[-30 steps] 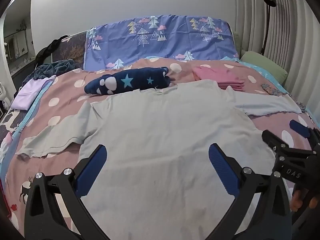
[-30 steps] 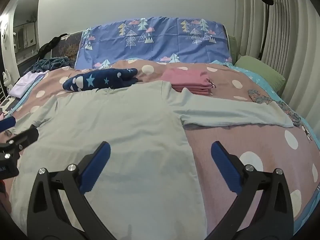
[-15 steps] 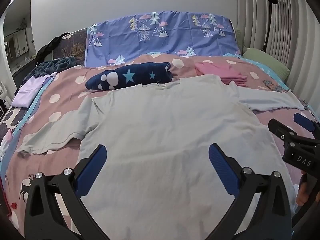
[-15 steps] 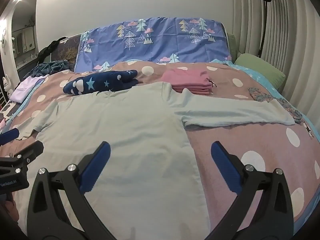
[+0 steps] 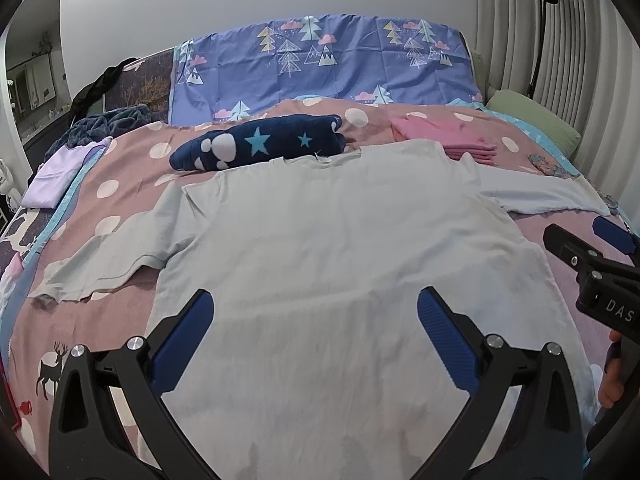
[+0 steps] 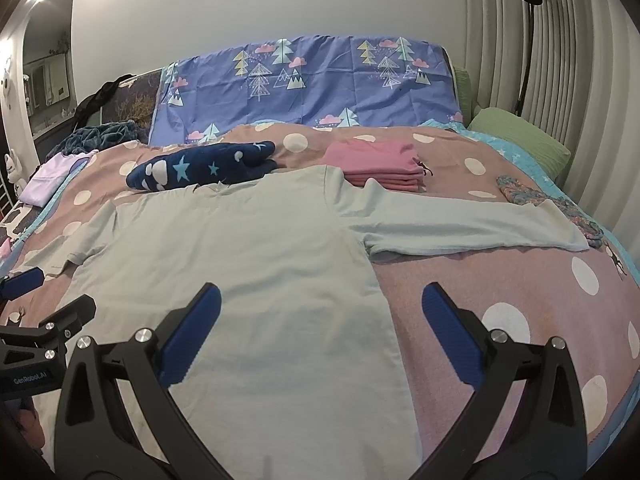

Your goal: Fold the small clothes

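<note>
T-shirt lies flat on the bed, collar toward the navy star blanket. Left gripper and right gripper hover released above its hem; grasp one sleeve edge cleanly, folding inward without bunching.

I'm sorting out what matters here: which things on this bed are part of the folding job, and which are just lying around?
Part of the job:
pale T-shirt
left hand-held gripper
right hand-held gripper

Lying about:
navy star blanket
pink folded stack
green pillow
lilac cloth
</note>
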Action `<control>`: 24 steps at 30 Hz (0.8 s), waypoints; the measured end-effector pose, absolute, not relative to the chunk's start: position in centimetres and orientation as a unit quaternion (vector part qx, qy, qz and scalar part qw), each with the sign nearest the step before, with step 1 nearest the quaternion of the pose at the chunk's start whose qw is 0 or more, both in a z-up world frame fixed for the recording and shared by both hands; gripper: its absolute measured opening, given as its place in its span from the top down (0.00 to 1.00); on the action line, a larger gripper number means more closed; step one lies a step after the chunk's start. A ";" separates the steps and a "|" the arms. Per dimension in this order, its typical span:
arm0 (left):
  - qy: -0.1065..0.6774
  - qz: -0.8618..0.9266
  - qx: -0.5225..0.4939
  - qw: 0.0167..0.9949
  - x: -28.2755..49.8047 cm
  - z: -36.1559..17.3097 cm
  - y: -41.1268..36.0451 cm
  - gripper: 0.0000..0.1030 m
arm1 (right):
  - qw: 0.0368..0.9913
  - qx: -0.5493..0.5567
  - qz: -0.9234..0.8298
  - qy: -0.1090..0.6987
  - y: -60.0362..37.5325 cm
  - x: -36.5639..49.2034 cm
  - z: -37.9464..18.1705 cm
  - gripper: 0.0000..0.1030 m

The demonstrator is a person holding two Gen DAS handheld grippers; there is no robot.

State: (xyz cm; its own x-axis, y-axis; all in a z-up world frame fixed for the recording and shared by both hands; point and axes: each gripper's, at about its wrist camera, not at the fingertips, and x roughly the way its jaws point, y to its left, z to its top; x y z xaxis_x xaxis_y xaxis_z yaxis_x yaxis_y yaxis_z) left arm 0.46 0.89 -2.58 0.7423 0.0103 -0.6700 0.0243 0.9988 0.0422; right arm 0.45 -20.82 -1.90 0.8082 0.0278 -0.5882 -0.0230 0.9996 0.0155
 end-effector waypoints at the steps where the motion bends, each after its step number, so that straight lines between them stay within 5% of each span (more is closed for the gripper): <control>1: 0.359 -0.004 0.024 0.933 0.5 -2.6 0.9 0.01 | 0.951 0.004 0.014 0.310 -20.8 0.5 -1.9 0.02; 24: 0.362 -0.006 0.018 0.932 0.6 -3.1 1.2 0.01 | 0.946 0.000 0.017 0.323 -20.5 1.0 -2.6 0.02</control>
